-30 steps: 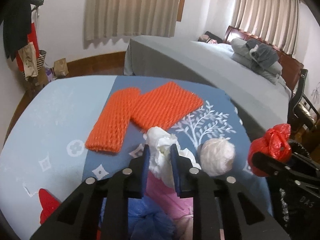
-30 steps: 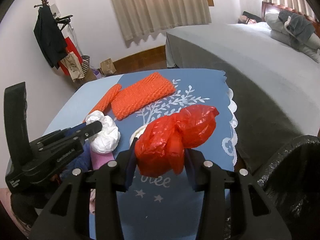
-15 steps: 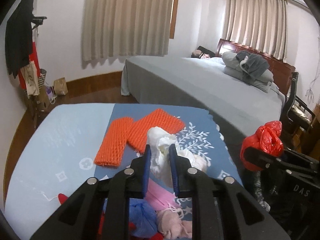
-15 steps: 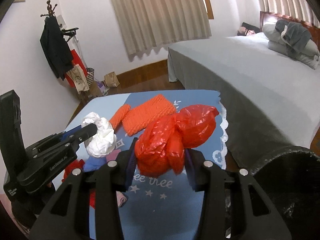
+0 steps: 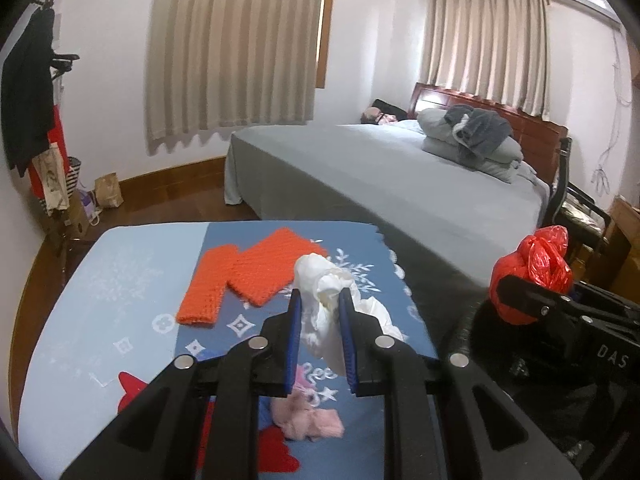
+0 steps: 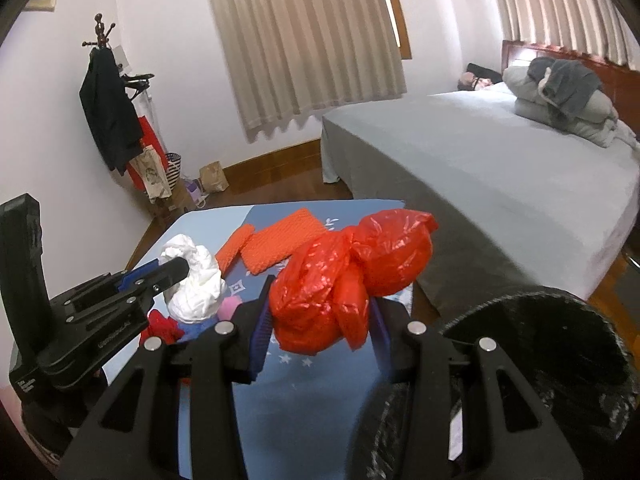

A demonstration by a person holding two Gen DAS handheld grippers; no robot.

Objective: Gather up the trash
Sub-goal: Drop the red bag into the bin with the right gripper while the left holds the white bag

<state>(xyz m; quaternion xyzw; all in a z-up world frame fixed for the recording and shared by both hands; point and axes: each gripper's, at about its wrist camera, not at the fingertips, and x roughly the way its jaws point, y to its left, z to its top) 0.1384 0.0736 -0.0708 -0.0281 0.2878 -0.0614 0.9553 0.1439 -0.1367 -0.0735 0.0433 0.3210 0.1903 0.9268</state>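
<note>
Two pieces of trash are riding in your grippers now. Your left gripper (image 5: 320, 300) is clamped on the white tissue wad (image 5: 326, 308), your right gripper (image 6: 320, 312) is clamped on the red plastic bag (image 6: 344, 276), and both have been rising off the table (image 5: 92, 304) over the last second. That suggests you are carrying them toward the black bin (image 6: 560, 344) at near right. Left behind on the blue cloth are two orange mesh pads (image 5: 248, 274), a pink scrap (image 5: 310, 420) and red bits. A grey bed (image 5: 400, 184) is filling the far right, curtains behind.

Home bedroom, bed (image 5: 384, 172), curtains (image 5: 232, 44), coat rack (image 6: 108, 92)
</note>
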